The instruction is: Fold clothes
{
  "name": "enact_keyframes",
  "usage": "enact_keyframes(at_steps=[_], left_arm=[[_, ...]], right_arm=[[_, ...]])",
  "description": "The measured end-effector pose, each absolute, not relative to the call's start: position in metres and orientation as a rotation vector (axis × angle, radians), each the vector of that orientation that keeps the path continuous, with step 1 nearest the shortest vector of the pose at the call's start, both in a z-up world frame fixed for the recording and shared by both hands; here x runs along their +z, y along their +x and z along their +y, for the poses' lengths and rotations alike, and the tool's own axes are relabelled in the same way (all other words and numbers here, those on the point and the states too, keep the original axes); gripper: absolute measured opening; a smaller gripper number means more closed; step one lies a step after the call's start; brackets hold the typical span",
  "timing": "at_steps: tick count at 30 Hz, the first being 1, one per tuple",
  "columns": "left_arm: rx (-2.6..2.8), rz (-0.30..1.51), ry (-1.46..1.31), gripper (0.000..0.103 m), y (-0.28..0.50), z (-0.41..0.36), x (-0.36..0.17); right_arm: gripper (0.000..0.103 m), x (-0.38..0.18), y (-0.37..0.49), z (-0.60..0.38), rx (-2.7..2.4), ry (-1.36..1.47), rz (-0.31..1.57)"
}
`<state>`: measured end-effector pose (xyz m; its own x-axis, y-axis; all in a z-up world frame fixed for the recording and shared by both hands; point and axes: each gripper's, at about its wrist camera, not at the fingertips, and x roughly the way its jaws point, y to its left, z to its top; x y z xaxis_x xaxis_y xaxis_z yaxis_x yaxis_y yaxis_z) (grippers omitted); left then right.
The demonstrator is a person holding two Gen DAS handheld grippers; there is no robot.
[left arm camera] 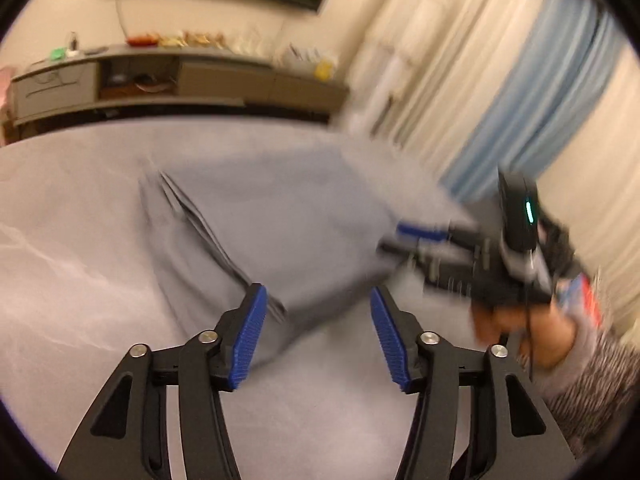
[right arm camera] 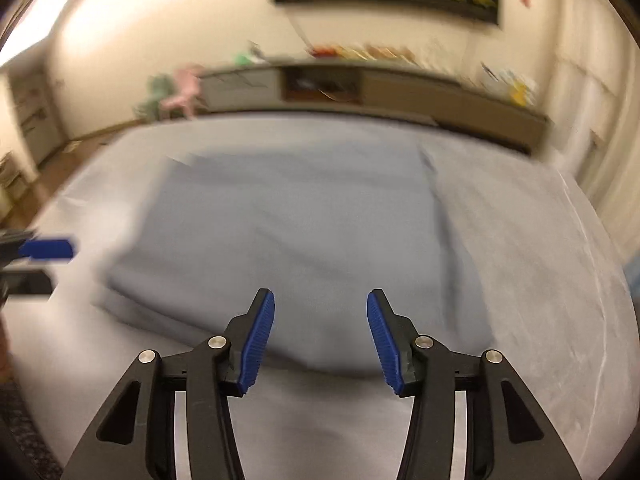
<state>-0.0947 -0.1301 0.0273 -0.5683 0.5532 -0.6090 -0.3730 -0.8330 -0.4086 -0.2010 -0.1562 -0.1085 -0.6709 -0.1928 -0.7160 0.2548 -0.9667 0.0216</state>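
Since both sets of fingers stand apart and empty, nothing grips the grey garment (right arm camera: pixel 296 240), which lies flat on the grey-sheeted bed (right arm camera: pixel 540 260) in a rough rectangle. Judging by drape: light, limp, will sag; pinch corners or a stacked edge. Left wrist view shows layered edges and the right gripper (left arm camera: pixel 404 240) alongside; right wrist view shows only the left gripper's (right arm camera: pixel 40 262) tips.

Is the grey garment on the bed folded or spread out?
Folded. The grey garment lies as a compact block with stacked layer edges along its left side. Both claws are open and hold nothing.
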Motion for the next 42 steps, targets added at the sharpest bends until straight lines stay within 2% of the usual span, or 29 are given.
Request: enact_keyframes(at_steps=[3, 4, 6, 12, 17, 20, 23, 31, 32, 33, 36, 39, 42], left_arm=[[2.4, -0.498, -1.097, 0.06, -0.109, -0.158, 0.019], [2.398, -0.506, -1.134, 0.06, -0.112, -0.16, 0.013], [2.4, -0.472, -1.216, 0.06, -0.113, -0.156, 0.001], [2.326, -0.252, -1.301, 0.06, -0.103, -0.109, -0.01], [2.364, -0.196, -1.483, 0.06, -0.13, -0.095, -0.054], [2.433, -0.176, -1.488, 0.06, -0.132, -0.101, -0.057], [2.494, -0.183, -1.492, 0.06, -0.132, -0.11, -0.056], [2.478, -0.243, -1.447, 0.06, -0.105, -0.101, -0.033], [2.489, -0.237, -1.427, 0.061, -0.099, -0.096, -0.029], [2.511, -0.223, -1.403, 0.066, -0.092, -0.091, -0.023], [2.566, -0.182, -1.362, 0.078, -0.079, -0.081, -0.012], [2.593, -0.148, -1.358, 0.081, -0.073, -0.073, -0.01], [2.659, -0.053, -1.359, 0.085, -0.071, -0.058, -0.017]], right_arm=[[0.05, -0.1, -0.203, -0.206, -2.534, 1.058, 0.155], [0.05, -0.109, -0.208, -0.222, -2.491, 1.081, 0.182], [0.05, -0.15, -0.223, -0.245, -2.458, 1.195, 0.274], [0.049, -0.143, -0.225, -0.19, -2.647, 1.224, 0.186], [0.051, -0.136, -0.226, -0.143, -2.806, 1.239, 0.101], [0.051, -0.159, -0.241, -0.132, -2.773, 1.338, -0.041], [0.053, -0.152, -0.246, -0.156, -2.786, 1.395, -0.01], [0.053, -0.148, -0.238, -0.15, -2.706, 1.326, 0.009], [0.054, -0.141, -0.229, -0.144, -2.715, 1.285, 0.031], [0.057, -0.134, -0.221, -0.138, -2.723, 1.245, 0.054], [0.075, -0.119, -0.165, -0.136, -2.764, 1.111, 0.26], [0.077, -0.121, -0.119, -0.131, -2.806, 1.036, 0.378], [0.077, -0.148, -0.1, -0.123, -2.816, 1.069, 0.315]])
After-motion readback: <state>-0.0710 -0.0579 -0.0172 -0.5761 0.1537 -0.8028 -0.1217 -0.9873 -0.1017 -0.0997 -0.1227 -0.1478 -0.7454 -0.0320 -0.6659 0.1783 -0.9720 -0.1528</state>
